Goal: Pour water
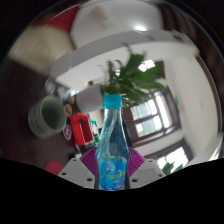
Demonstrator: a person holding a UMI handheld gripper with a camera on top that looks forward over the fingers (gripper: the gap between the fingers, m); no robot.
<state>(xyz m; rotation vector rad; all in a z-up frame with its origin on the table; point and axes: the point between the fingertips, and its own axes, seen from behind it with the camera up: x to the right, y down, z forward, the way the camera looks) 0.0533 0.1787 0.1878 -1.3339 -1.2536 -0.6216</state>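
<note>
Hand-held gripper (112, 172) holds a clear blue-tinted water bottle (112, 140) between its two fingers; purple pads (90, 164) sit against either side of the bottle's lower body, so it reads as clamped on the bottle. Bottle is upright relative to the fingers, blue cap (113, 100) on top, looks like it's still sealed.

View is strongly tilted. A green cup (43, 116) sits off to the left of the bottle, apparently on a worktop (72, 158), with a red object (79, 127) between cup and bottle. A leafy plant (133, 73) is behind the bottle top, windows (150, 110) beyond on the right. Can't tell whether the bottle is lifted or resting on anything.

Judgement: bottle is in hand, pour not started; cup is the probable target and is well apart from the bottle mouth.

Risks from here:
- cap on: if it really is closed, tilting gives no flow at all
- grip is low on a tall bottle, so tipping puts leverage on the pads and it may rotate or slip
- thin plastic wall could squash under clamp force and spurt once open
- red object next to the cup is in the swing path, could get knocked
- mouth misaligned with the cup rim means water on the worktop
</note>
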